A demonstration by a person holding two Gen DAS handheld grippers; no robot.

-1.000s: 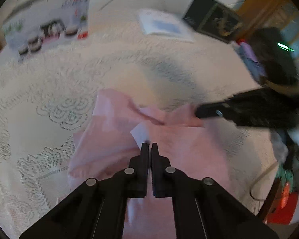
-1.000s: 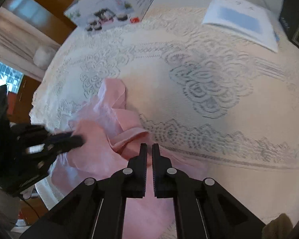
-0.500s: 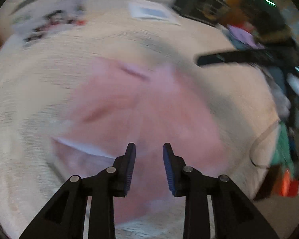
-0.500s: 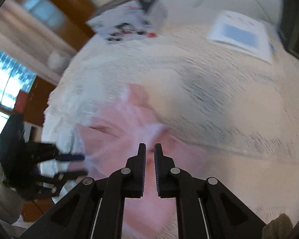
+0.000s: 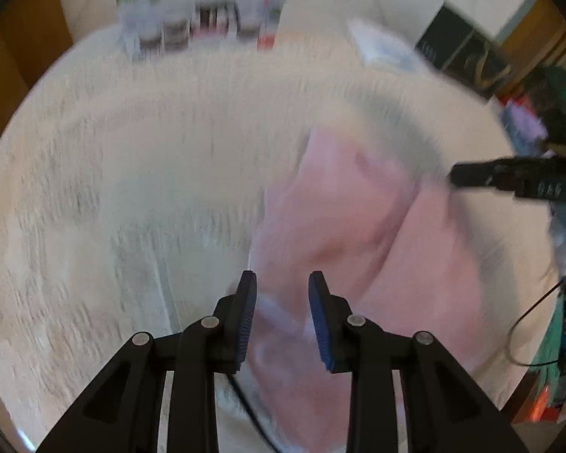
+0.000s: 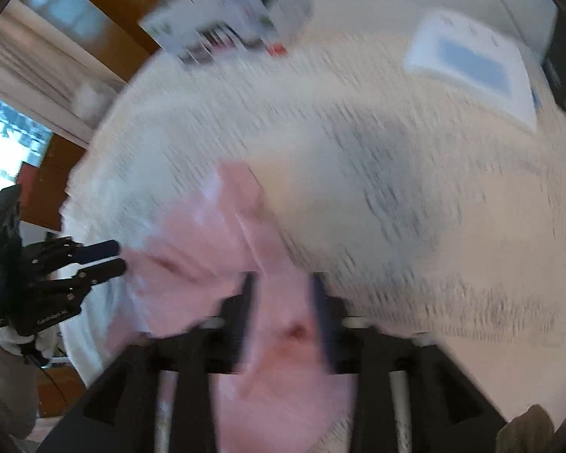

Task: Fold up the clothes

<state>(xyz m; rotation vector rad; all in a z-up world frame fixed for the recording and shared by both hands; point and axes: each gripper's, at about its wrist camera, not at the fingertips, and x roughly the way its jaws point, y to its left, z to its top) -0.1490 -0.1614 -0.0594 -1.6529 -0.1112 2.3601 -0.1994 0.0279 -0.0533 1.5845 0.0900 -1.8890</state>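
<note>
A pink garment lies rumpled on the white lace tablecloth; both views are motion-blurred. My left gripper is open and empty over the garment's left edge. It also shows in the right wrist view at the far left, beside the pink garment. My right gripper is open, with pink cloth lying below and between its fingers, not gripped. It shows in the left wrist view at the garment's far right edge.
A printed white box stands at the table's far side. A white and blue booklet and a dark box lie at the far right. Cables and coloured items are off the table's right edge.
Both grippers have opened and let go of the pink garment. Both cameras have swung quickly, and the left gripper now sits over the garment's left edge.
</note>
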